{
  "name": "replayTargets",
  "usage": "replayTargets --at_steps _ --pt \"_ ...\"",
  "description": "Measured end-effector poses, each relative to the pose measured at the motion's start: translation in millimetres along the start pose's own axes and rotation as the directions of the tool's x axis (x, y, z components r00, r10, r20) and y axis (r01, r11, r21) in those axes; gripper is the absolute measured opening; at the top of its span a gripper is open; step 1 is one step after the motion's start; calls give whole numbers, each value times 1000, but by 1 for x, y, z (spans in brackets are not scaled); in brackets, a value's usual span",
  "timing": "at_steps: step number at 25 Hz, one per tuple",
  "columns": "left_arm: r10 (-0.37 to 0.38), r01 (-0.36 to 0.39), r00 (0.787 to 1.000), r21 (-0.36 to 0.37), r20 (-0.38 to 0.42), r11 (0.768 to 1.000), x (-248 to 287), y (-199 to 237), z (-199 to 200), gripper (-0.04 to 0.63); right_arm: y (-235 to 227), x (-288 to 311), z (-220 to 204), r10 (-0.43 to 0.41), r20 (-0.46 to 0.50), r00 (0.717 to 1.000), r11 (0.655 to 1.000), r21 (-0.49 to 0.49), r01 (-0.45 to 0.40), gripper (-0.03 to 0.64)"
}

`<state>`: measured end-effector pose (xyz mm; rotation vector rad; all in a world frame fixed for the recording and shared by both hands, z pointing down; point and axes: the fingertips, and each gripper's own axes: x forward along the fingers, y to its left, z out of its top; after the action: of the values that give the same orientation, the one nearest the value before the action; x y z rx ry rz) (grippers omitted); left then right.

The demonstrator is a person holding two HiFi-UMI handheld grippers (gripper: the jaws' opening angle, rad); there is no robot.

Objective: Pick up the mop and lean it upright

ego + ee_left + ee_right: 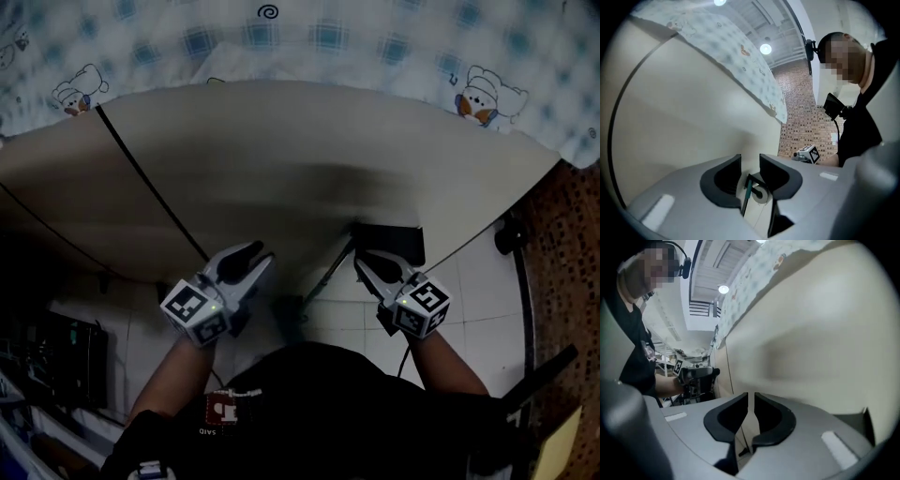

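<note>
One mop [328, 278] btwn L tool [253, 259] & R tool [364, 265].

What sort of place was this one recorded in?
Likely an indoor staged room or workshop, not a lived-in home: a beige panel wall topped by cartoon-print cloth, white floor tiles, and a brick-patterned wall under round ceiling lights.

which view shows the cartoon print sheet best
The head view: the sheet runs across the whole top edge, above the beige panel, with its cartoon figures clear. The left gripper view shows a slanted strip of it; the right gripper view only a blurred sliver.
</note>
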<state>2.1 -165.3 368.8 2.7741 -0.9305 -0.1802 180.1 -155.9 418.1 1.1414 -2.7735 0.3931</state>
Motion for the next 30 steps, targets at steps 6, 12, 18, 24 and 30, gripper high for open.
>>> replayTargets --at_steps 6,12,18,24,30 --pt "9 -8 997 -6 71 1000 13 -10 53 97 -26 -39 73 -102 81 992 994 -33 105 14" --pt "6 -9 997 32 76 999 20 -18 73 43 -33 -66 115 -99 140 985 995 5 99 14" --pt "6 -9 998 47 69 999 22 -23 79 23 -28 -70 128 -70 153 986 997 -9 72 12" --pt "6 -9 997 51 73 999 20 -25 82 23 -26 -67 128 -71 137 988 997 -31 76 12" --pt "9 -12 997 47 71 999 18 -28 81 23 -26 -68 125 -72 138 988 996 -42 78 12"
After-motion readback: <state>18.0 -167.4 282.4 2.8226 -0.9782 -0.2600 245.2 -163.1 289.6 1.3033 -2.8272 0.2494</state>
